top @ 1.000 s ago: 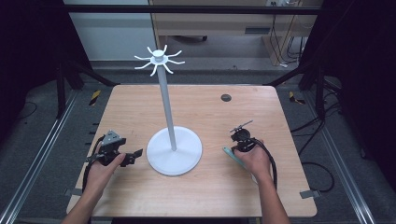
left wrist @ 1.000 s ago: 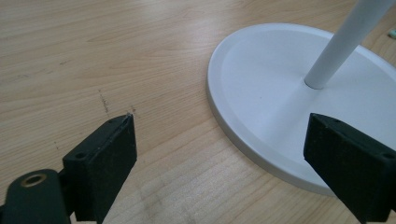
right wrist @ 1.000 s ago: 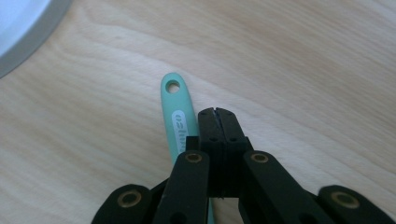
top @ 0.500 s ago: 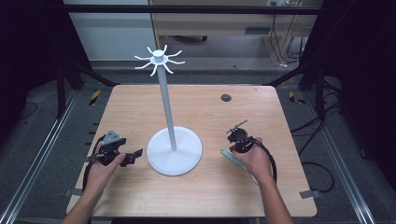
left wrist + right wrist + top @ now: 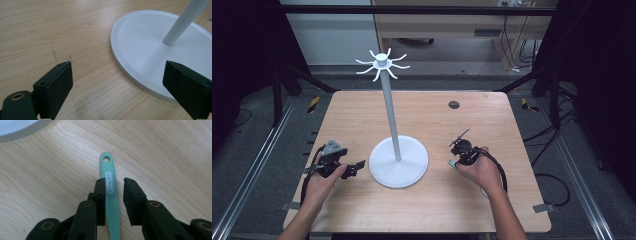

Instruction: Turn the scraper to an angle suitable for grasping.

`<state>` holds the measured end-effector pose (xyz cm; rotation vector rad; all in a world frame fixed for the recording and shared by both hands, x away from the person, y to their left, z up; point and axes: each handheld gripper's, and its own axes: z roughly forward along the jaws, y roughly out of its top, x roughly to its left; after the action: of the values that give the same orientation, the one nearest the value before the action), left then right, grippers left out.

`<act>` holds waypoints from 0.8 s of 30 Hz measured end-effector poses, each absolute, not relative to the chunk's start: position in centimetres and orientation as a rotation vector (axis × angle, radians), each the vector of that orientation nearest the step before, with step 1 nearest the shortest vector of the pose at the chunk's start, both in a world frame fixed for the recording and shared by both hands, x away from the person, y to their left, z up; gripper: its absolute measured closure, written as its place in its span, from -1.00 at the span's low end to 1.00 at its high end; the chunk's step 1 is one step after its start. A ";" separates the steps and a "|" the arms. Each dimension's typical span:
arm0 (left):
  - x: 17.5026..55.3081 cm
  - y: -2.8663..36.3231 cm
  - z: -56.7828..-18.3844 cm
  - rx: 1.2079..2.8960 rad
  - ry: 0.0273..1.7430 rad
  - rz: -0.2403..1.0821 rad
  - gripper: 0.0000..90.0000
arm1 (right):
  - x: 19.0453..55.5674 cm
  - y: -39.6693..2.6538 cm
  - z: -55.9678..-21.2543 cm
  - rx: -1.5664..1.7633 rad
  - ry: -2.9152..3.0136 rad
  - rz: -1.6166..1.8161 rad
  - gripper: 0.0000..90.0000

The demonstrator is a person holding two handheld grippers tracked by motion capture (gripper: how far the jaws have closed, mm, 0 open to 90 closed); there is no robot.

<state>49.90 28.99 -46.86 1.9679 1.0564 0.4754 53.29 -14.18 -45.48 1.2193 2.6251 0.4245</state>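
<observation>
A small white oval label with dark print sits on the green handle (image 5: 110, 195) lying on the surface, just below the handle's hanging hole, but its characters are too small and blurred to read, and no other writing can be read anywhere.

White hook stand (image 5: 398, 161) sits mid-tabletop (image 5: 492, 200): round flat base, thin upright pole, ring of curved hooks (image 5: 382, 63) at the top, nothing hanging on them. Small dark round grommet (image 5: 454, 104) set in the wood toward the far right. Tabletop is light wood grain, a few faint scuffs. Dark floor around it, metal rails (image 5: 252, 170) along both sides, loose cables (image 5: 552, 182) on the right. Wooden cabinet (image 5: 437, 30) at the back.
</observation>
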 end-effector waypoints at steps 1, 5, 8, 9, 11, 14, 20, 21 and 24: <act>49.9 29.0 -46.9 1.969 1.056 0.475 -0.80 | 53.4 -14.1 -45.5 1.208 2.633 0.418 0.58; 49.9 29.0 -46.9 1.973 1.053 0.474 -0.80 | 53.7 -13.9 -45.7 1.190 2.652 0.381 0.51; 49.9 28.9 -46.9 1.973 1.056 0.469 -0.81 | 53.8 -13.7 -45.9 1.209 2.663 0.367 0.48; 49.9 28.9 -46.9 1.975 1.055 0.469 -0.81 | 53.8 -13.7 -46.0 1.196 2.668 0.360 0.48; 49.9 28.9 -46.9 1.978 1.052 0.470 -0.81 | 53.9 -13.7 -46.0 1.197 2.670 0.351 0.48; 49.9 28.9 -46.9 1.981 1.051 0.468 -0.81 | 54.1 -13.7 -46.1 1.202 2.673 0.338 0.47; 49.9 28.8 -47.0 1.983 1.049 0.467 -0.81 | 54.2 -13.8 -46.4 1.237 2.678 0.326 0.48; 49.9 28.8 -47.0 1.983 1.049 0.468 -0.81 | 54.2 -13.8 -46.4 1.237 2.678 0.326 0.48; 49.9 28.8 -47.0 1.983 1.048 0.468 -0.81 | 54.4 -13.7 -46.5 1.244 2.683 0.320 0.48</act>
<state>49.89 28.81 -46.96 1.9833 1.0479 0.4679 54.35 -13.73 -46.46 1.2438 2.6829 0.3196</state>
